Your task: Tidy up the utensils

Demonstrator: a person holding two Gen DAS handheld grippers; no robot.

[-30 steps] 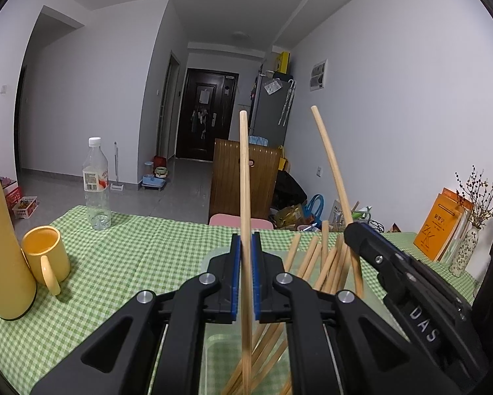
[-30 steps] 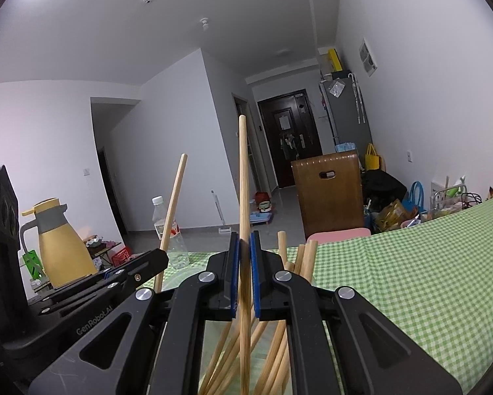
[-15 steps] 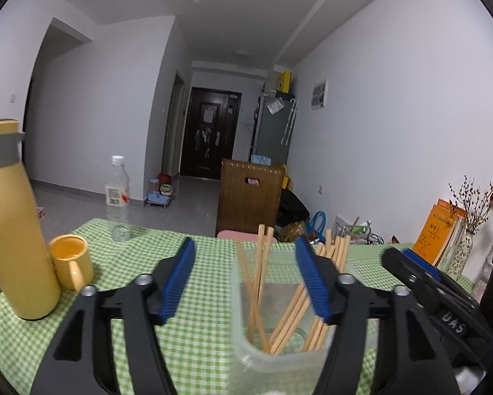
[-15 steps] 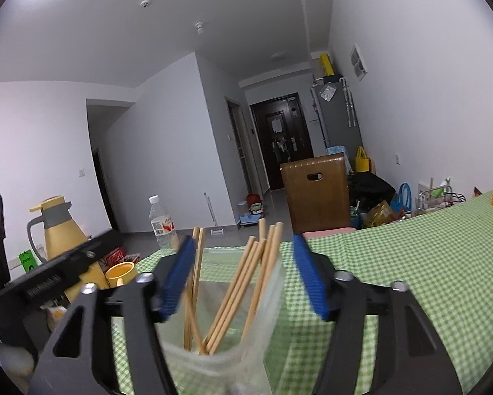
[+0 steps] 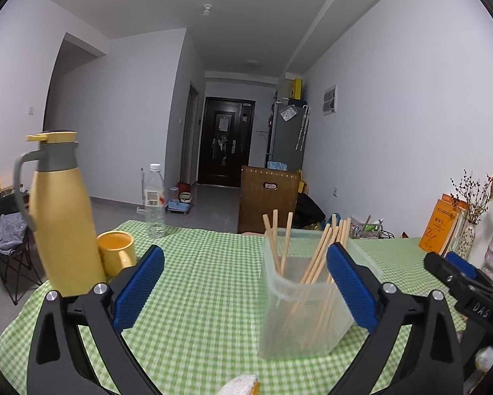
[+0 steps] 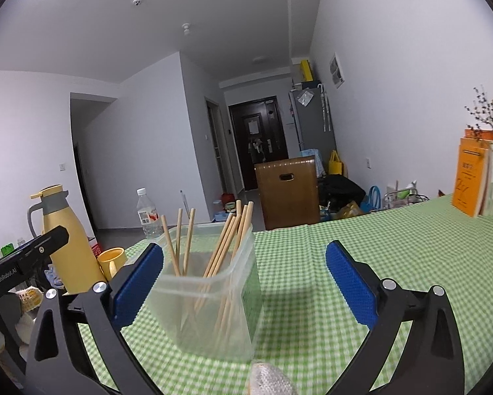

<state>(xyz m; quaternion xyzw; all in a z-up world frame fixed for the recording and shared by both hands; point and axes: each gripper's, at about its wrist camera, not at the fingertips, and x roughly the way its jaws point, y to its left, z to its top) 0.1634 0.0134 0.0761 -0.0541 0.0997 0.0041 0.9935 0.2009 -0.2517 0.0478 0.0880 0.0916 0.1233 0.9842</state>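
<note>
Jug [image 5: 60, 217], mug [image 5: 116, 251] flank bin [image 5: 300, 299].

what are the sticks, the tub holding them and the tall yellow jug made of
Thin pale chopsticks: likely bamboo or wood, matte tan, unpainted. Translucent rectangular tub: plastic, frosted, since the sticks show through its walls. Tall yellow jug: smooth satin body, painted metal or plastic, unclear which; grey collar looks like plastic.
</note>
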